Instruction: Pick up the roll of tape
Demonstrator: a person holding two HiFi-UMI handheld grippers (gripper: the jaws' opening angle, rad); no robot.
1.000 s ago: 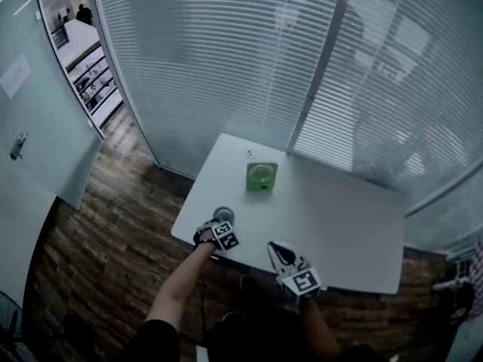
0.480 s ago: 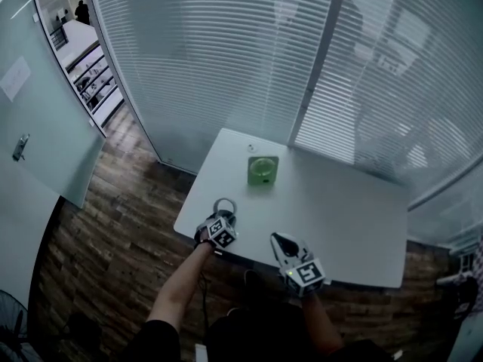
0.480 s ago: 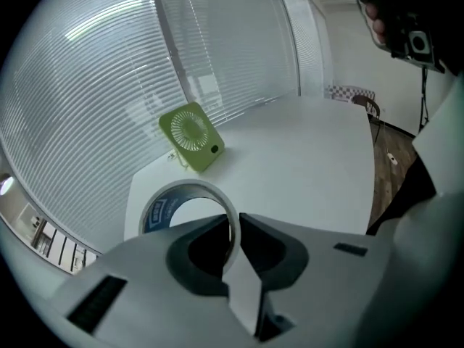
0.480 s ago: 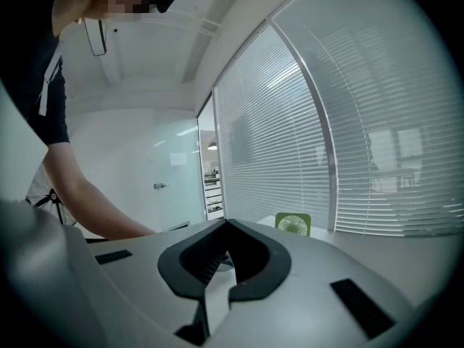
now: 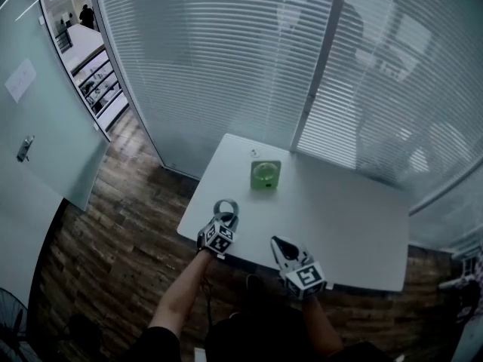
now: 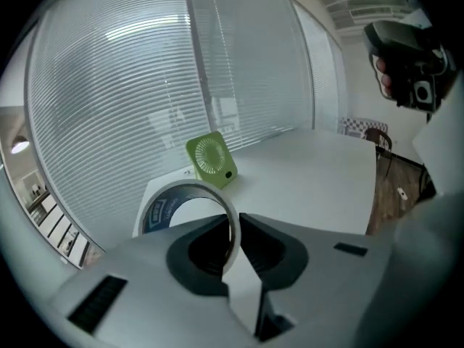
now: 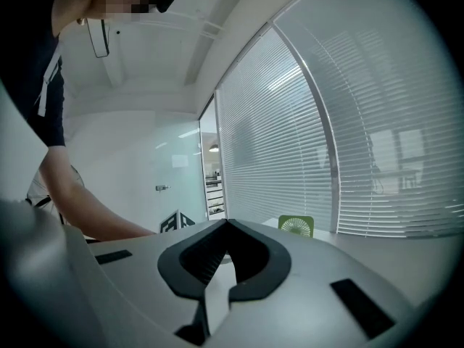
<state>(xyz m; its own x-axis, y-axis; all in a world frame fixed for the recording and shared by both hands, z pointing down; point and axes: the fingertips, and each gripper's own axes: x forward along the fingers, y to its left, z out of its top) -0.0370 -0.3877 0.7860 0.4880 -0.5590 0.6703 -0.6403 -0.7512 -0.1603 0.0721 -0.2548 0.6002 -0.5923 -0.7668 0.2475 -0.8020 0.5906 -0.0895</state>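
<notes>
The roll of tape (image 6: 190, 203) is a thin pale ring with a blue-printed inner core. My left gripper (image 6: 233, 227) is shut on its wall and holds it upright above the white table (image 5: 332, 217), near the table's front left corner. In the head view the tape (image 5: 226, 207) sticks out past the left gripper (image 5: 220, 225). My right gripper (image 5: 284, 251) hovers at the table's front edge, its jaws shut with nothing between them (image 7: 221, 256).
A small green square fan (image 5: 265, 176) stands on the table toward the back, also seen as the fan (image 6: 210, 159) and the fan (image 7: 296, 225). Slatted blinds behind glass walls enclose the table's far sides. Wooden floor lies to the left.
My left gripper has risen with the tape, lifting it off the table and rolling so the ring stands upright. The right gripper has stayed put.
</notes>
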